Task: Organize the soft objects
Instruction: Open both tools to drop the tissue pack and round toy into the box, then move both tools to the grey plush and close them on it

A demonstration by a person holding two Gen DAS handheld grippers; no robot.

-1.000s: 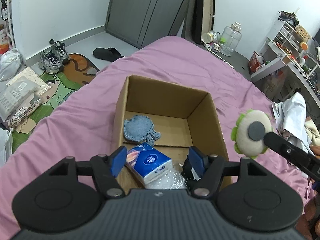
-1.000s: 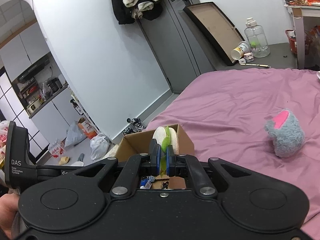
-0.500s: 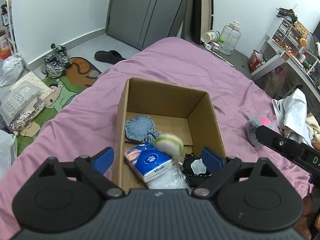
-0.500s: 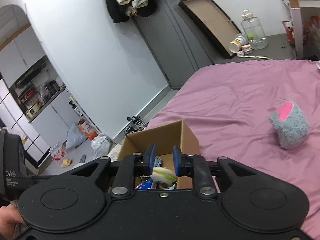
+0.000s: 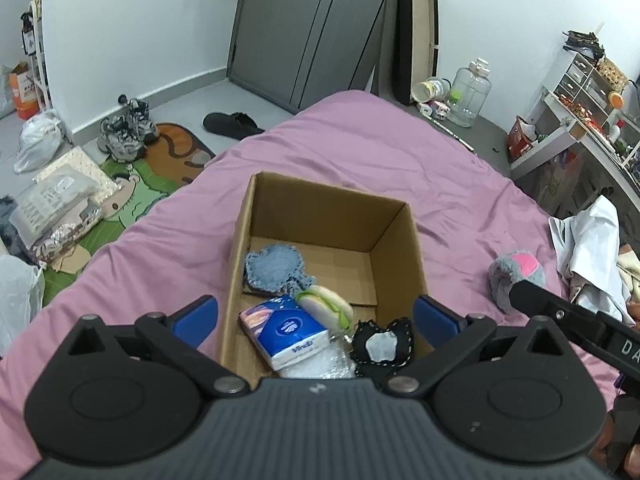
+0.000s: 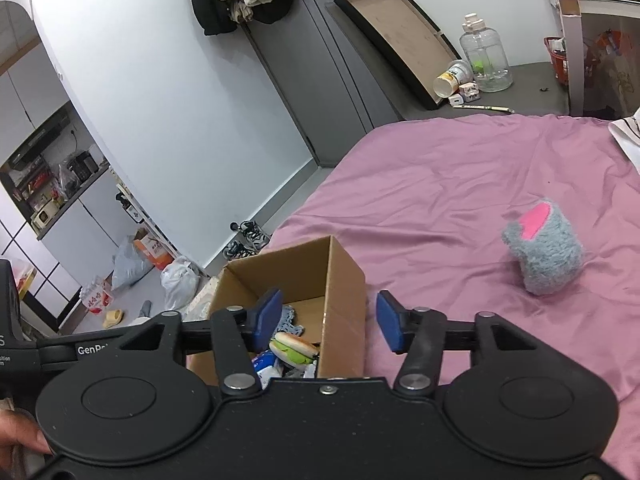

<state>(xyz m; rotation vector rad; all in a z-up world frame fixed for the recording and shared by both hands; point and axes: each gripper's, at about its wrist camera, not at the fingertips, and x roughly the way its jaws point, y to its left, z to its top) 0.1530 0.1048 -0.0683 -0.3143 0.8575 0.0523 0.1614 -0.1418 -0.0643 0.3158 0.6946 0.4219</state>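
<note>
Left tongs (image 5: 316, 316): spread wide, nothing between the blue pads, hovering over the near end of the cardboard box (image 5: 394, 240), lower centre of the left wrist view. Right tongs (image 6: 328, 322): also spread, empty, straddling the box's near right wall in the lower centre of the right wrist view; box (image 6: 346, 280) sits just ahead of them.

Box is open-topped and rests on the pink bed (image 5: 360, 148).

Contents, from the left wrist view:
- blue knitted piece (image 5: 274, 266) flat on the box floor, far left
- burger plush (image 5: 326, 306), bun with green layers, lying tilted against the tissue pack (image 5: 286, 330), centre of box
- tissue pack is blue, leaning on a clear bubbly bag (image 5: 320, 368) at the near edge
- black fabric piece with a grey patch (image 5: 382, 346), near right corner, touching the right wall

Right wrist view confirms the burger plush (image 6: 294, 350) inside the box, just below and between the pads.

Grey plush with pink patch (image 5: 518, 276) lies on the bed well apart from the box, right of frame, partly hidden behind the right tongs' black body. In the right wrist view it (image 6: 544, 256) sits alone on the sheet, right of centre.

Sneakers (image 5: 126, 128) and a black slipper (image 5: 232, 124) on the floor, upper left.
</note>
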